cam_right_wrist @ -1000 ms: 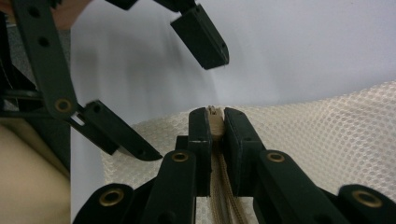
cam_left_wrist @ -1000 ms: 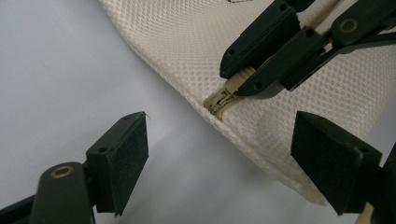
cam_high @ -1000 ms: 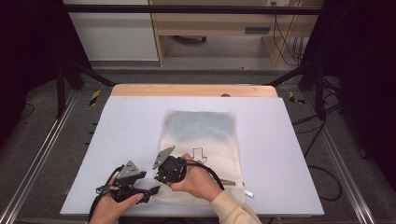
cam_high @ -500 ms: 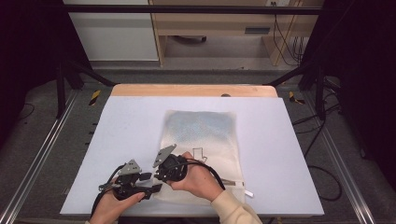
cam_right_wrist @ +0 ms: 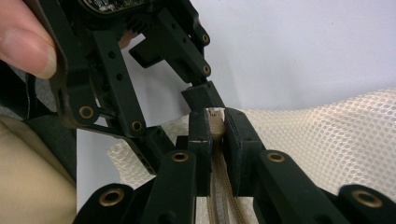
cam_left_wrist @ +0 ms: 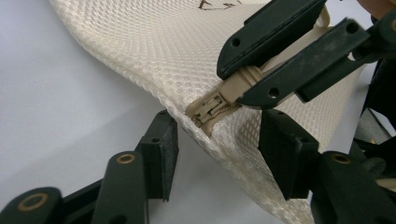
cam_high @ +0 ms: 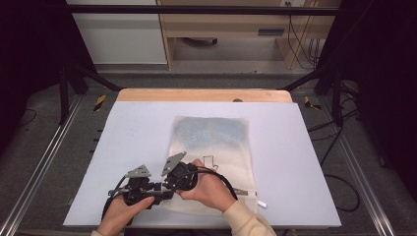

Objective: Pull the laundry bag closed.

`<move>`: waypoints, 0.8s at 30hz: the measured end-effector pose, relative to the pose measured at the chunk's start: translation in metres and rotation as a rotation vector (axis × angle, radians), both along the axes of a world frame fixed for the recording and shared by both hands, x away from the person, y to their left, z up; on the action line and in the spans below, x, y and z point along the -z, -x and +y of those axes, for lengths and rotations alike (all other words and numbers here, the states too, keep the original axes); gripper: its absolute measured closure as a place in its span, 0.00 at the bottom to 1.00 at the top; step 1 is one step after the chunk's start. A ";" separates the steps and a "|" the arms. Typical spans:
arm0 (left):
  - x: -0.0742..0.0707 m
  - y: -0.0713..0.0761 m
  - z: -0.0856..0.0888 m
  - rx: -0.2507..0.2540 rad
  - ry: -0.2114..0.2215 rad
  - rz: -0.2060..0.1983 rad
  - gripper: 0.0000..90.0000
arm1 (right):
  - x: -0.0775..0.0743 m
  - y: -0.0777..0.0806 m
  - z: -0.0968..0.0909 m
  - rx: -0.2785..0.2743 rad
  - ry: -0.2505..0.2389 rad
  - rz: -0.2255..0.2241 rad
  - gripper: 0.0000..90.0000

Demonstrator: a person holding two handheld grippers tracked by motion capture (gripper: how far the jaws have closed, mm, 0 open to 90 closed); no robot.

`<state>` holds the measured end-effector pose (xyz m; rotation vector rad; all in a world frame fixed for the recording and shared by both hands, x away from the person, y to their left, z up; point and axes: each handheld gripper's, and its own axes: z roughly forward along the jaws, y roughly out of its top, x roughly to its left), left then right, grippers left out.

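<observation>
Right gripper (cam_right_wrist: pixel 215 135) fingers pinch zipper pull (cam_left_wrist: pixel 219 100); left gripper (cam_left_wrist: pixel 217 154) fingers spread, straddling mesh bag (cam_high: pixel 216 147) corner.

- Bag (cam_left_wrist: pixel 154 51): cream mesh cloth, rough open weave, matt.
- Zip (cam_left_wrist: pixel 212 106): tan plastic, smooth.
- Jaws: black matt plastic, brass-coloured metal pivots.
- Table (cam_high: pixel 137 132): pale, smooth, matt; far edge (cam_high: pixel 204 95) wood.
</observation>
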<state>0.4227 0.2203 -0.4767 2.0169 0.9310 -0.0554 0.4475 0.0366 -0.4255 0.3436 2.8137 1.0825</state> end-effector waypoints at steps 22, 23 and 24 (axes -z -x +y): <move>0.008 -0.012 -0.005 0.038 0.009 -0.003 0.72 | 0.000 0.000 -0.001 0.001 0.003 -0.005 0.91; 0.008 -0.012 -0.005 0.037 0.007 0.006 0.76 | 0.000 0.000 -0.002 0.003 0.004 -0.002 0.91; 0.008 -0.013 -0.005 0.030 0.008 0.009 0.78 | 0.000 0.000 -0.002 0.001 0.005 -0.001 0.91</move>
